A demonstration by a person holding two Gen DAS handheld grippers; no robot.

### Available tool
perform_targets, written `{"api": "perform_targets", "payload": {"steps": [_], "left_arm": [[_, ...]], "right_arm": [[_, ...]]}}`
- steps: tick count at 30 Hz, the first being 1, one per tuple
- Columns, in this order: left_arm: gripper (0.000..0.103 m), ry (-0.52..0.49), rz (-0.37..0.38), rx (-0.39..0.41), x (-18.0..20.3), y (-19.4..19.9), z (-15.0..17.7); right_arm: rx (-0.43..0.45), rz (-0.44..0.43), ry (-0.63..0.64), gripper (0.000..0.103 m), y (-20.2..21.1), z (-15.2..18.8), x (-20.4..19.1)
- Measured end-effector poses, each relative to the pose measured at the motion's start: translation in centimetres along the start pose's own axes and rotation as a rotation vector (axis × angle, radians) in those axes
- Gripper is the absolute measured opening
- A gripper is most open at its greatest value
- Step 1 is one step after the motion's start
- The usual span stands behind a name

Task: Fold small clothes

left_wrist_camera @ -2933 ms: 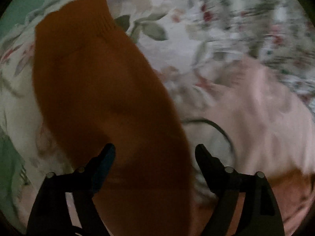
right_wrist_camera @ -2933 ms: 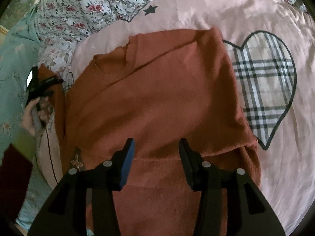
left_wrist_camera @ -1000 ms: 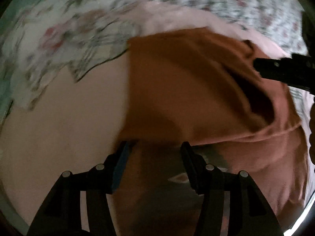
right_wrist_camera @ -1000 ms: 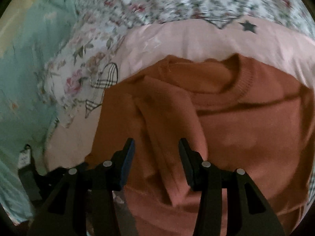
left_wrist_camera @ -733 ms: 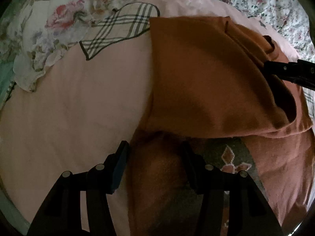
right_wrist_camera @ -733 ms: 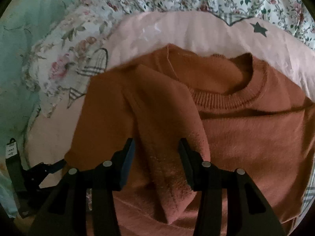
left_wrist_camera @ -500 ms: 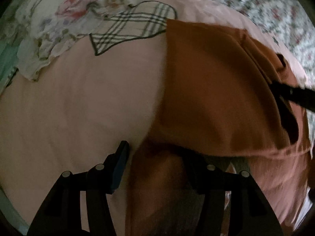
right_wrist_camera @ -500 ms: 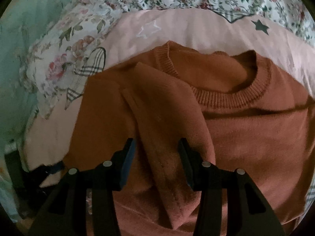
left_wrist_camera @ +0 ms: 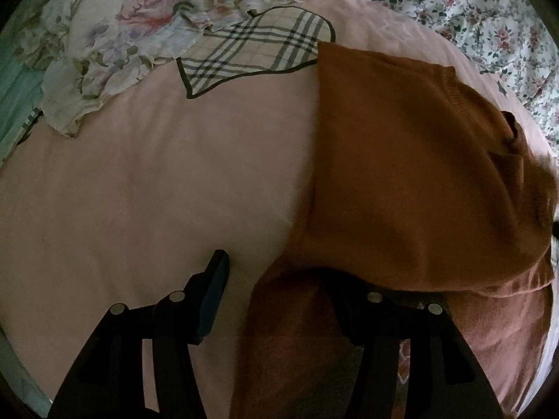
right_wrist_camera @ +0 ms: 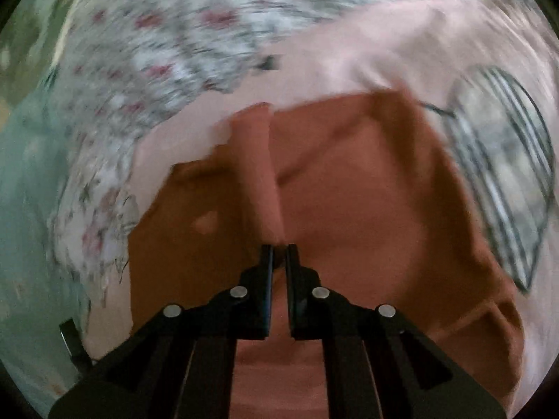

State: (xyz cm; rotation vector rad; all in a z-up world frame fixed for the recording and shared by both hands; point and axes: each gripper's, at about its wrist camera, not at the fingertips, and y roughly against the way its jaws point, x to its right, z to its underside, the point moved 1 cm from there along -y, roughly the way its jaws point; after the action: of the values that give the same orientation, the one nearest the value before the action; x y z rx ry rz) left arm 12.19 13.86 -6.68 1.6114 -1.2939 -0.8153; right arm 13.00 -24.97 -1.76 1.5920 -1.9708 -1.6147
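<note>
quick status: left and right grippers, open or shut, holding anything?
Left gripper: open, jaws straddling the rust-orange knit sweater, no grip.
Right gripper: shut on a sweater fold.

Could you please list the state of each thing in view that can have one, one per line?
orange sweater: partly folded, one side laid over the body, lying on the pink blanket.
left gripper: open, fabric between its fingers, not clamped.
right gripper: shut on a fold of the sweater.
pink blanket: spread flat under the sweater.
floral quilt: rumpled, overlapping the blanket's edge.
</note>
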Motion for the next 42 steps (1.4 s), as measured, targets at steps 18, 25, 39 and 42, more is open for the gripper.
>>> {"api": "perform_targets", "payload": {"steps": [18,25,39,42], "left_arm": [[0.057,0.032,-0.022,0.021,-0.7,0.2,0.1],[0.057,0.077,-0.038,0.057,-1.2,0.6,0.5],[0.056,0.157,0.036,0.028,-2.8,0.4,0.7],[0.056,0.159,0.037,0.022,-2.8,0.4,0.6]], "right_arm": [[-0.043,-0.059,-0.119,0.005,-3.4,-1.9,2.5],[0.256,-0.147,0.017,0.005,5.9,-1.6,0.2],[0.116,0.028,0.073,0.005,1.9,1.3,2.7],[0.017,0.101,0.065,0.005,-0.1,2.0,4.2]]}}
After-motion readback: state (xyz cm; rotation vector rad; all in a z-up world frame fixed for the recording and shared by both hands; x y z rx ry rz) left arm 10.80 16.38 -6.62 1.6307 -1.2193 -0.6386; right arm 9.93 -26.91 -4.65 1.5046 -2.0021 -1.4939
